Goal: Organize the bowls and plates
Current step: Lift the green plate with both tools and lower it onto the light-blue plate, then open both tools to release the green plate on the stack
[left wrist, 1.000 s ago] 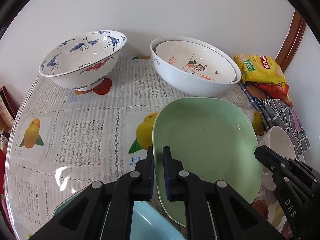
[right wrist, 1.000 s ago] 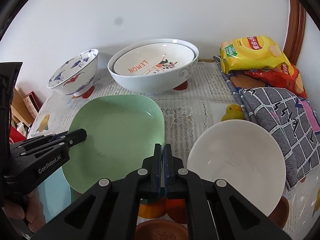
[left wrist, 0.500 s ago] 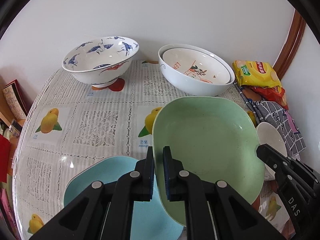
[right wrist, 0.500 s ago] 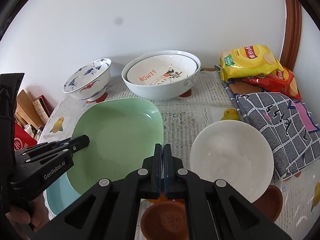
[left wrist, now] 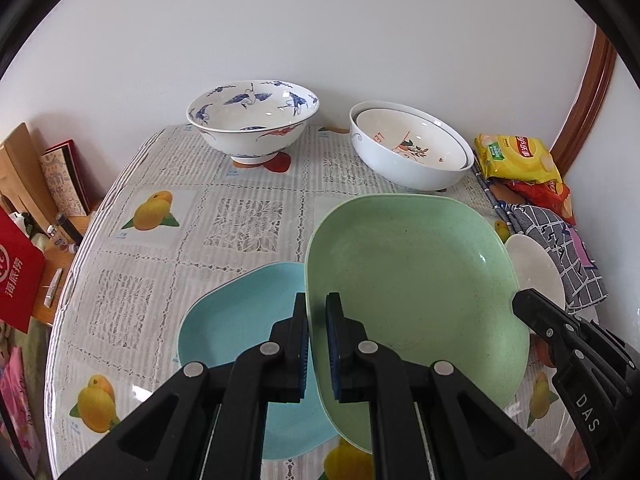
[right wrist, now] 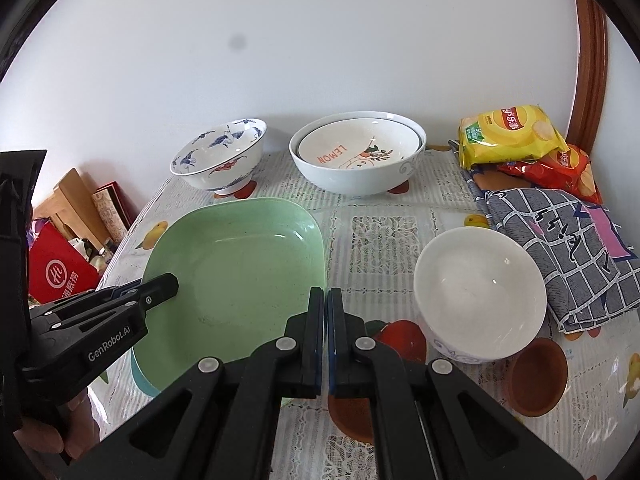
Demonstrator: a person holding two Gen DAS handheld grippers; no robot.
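A square green plate (left wrist: 412, 280) (right wrist: 240, 264) hangs tilted above the table. My left gripper (left wrist: 316, 300) (right wrist: 168, 284) is shut on its left rim. At the plate's right rim my right gripper (right wrist: 325, 292) (left wrist: 520, 300) is shut, and the edge runs in between its tips. Below the green plate a light blue plate (left wrist: 240, 320) (right wrist: 140, 376) lies flat on the tablecloth. A blue-crane bowl (left wrist: 252, 124) (right wrist: 218, 156) and two nested white bowls (left wrist: 412, 152) (right wrist: 356, 156) stand at the back. A plain white bowl (right wrist: 480, 292) sits on the right.
Two small brown dishes (right wrist: 536, 376) (right wrist: 348, 416) sit near the front right. Snack bags (right wrist: 508, 136) and a checked cloth (right wrist: 560, 248) fill the right side. The table's left edge (left wrist: 100, 208) drops to a red box (left wrist: 16, 280) and books.
Both grippers have drawn back and risen, with the green plate staying between them. The light blue plate under it has come into view. The bowls at the back look farther off.
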